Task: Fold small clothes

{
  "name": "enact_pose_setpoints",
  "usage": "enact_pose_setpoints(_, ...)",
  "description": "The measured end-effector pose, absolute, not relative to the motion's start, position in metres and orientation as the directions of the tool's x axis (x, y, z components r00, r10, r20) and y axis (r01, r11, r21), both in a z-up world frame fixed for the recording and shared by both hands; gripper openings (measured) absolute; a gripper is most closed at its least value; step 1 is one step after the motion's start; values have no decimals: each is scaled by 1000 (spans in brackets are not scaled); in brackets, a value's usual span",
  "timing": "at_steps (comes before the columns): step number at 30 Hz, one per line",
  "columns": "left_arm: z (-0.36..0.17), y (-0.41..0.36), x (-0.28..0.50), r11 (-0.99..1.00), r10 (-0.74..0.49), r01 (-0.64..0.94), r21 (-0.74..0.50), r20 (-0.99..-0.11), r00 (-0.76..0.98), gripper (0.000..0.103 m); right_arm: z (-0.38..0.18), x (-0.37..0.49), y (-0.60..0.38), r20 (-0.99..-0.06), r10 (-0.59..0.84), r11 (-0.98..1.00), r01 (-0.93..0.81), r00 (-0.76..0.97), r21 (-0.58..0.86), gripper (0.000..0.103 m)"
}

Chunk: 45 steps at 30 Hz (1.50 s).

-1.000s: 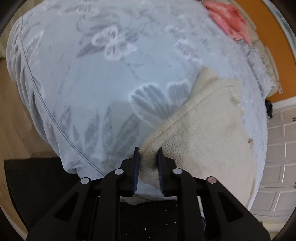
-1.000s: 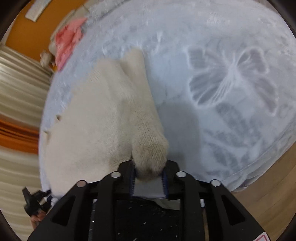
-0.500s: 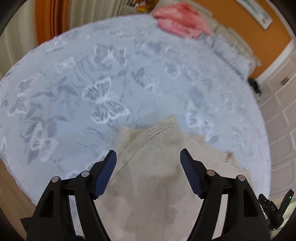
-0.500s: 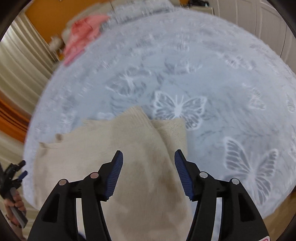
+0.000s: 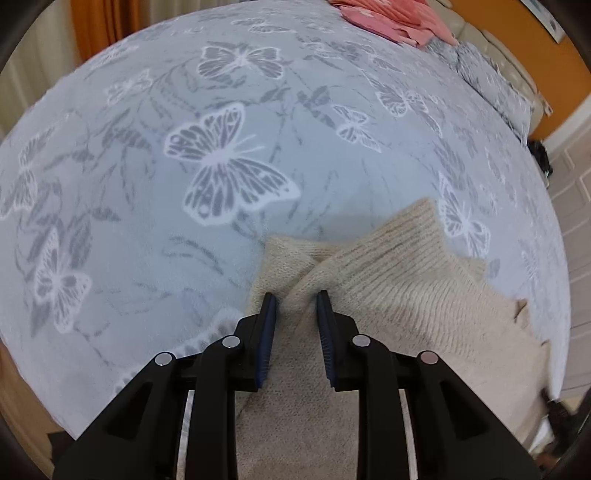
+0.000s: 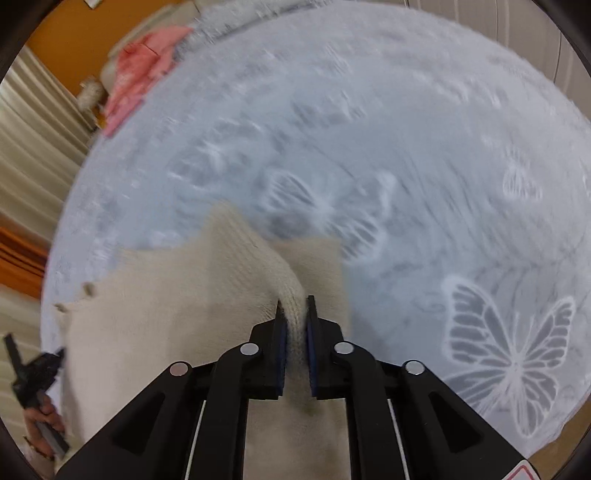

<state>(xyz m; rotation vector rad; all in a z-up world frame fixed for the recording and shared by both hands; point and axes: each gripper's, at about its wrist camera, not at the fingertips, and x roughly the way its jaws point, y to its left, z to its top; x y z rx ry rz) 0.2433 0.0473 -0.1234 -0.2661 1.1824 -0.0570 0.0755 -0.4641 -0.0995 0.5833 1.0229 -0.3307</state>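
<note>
- The sweater (image 5: 399, 306) lies on the blanket (image 5: 147, 184) at the near edge of the bed, partly folded, so you've got flat support under it.
- Your left gripper (image 5: 293, 299) is narrowed onto a bunch of knit by the top edge. Looks like a pinch.
- Your right gripper (image 6: 293, 304) is squeezing a ridge of knit, probably so both corners lift evenly.
- Pink clothes (image 6: 136, 74) sit far off, out of your way.

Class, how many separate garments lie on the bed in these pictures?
2. A cream sweater lies at the near edge, pinched by both the left gripper and the right gripper. A pink garment lies at the far end; it may be several pieces.
</note>
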Motion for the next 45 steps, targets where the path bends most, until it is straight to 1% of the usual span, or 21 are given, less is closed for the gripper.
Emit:
enact_pose_setpoints(3,-124,50,244,963,-196,-99,-252,-902,384,23,-80,80,-444,-851,-14,848,457,525,268,11)
enact_pose_setpoints(6,-124,47,244,965,-187,-99,-243,-902,389,24,-123,96,-447,-934,-14,861,478,358,171,11)
enact_pose_setpoints(7,-123,47,243,966,-184,-97,-239,-902,390,24,-129,95,-454,-928,5,843,497,372,203,8)
enact_pose_setpoints(8,-122,47,243,966,-183,-99,-238,-904,387,24,-122,87,-462,-911,23,803,536,411,263,10)
enact_pose_setpoints(10,-113,56,238,951,-212,-129,-280,-897,388,28,-101,70,-465,-882,9,755,576,471,315,15)
enact_pose_setpoints(14,-98,85,207,879,-314,-201,-432,-843,437,33,-57,33,-437,-828,3,787,509,560,347,17)
enact_pose_setpoints(17,-94,94,175,856,-332,-226,-466,-829,450,33,-64,25,-404,-867,-7,856,451,498,252,17)
enact_pose_setpoints(19,-99,89,159,885,-313,-191,-424,-847,429,33,-88,20,-400,-910,-35,875,453,413,172,16)
enact_pose_setpoints(20,-106,85,154,910,-284,-172,-376,-870,402,33,-114,14,-403,-935,-39,868,476,352,143,7)
enact_pose_setpoints(22,-121,83,150,931,-250,-165,-325,-898,361,35,-125,0,-414,-914,6,843,490,405,222,6)
enact_pose_setpoints(23,-124,86,149,925,-260,-171,-339,-894,365,35,-120,-2,-418,-915,15,826,511,404,239,3)
enact_pose_setpoints(24,-123,88,150,922,-264,-175,-344,-893,364,35,-110,-4,-419,-916,0,811,536,401,234,4)
enact_pose_setpoints(26,-115,92,151,921,-257,-190,-340,-897,360,33,-82,-5,-409,-898,-32,820,525,439,227,15)
enact_pose_setpoints(28,-105,97,149,900,-284,-213,-380,-883,375,34,-58,-3,-396,-870,-19,844,474,493,250,15)
enact_pose_setpoints(30,-101,104,146,873,-306,-248,-419,-868,391,45,-37,9,-367,-847,18,887,382,531,258,15)
enact_pose_setpoints(32,-106,109,144,856,-297,-298,-423,-873,386,62,-34,26,-344,-843,64,913,310,535,266,15)
enact_pose_setpoints(34,-118,108,146,856,-272,-341,-389,-899,343,63,-37,47,-321,-844,101,926,260,527,273,15)
enact_pose_setpoints(36,-137,107,147,834,-313,-367,-412,-901,300,70,-42,71,-295,-854,125,941,212,506,263,15)
enact_pose_setpoints(38,-139,106,145,827,-332,-348,-442,-883,331,80,-49,91,-274,-865,147,950,175,480,259,14)
enact_pose_setpoints(43,-141,98,153,841,-327,-332,-428,-890,317,81,-70,134,-227,-899,151,971,110,411,214,14)
enact_pose_setpoints(45,-143,102,155,830,-339,-340,-442,-884,323,82,-93,153,-218,-928,143,977,102,343,188,14)
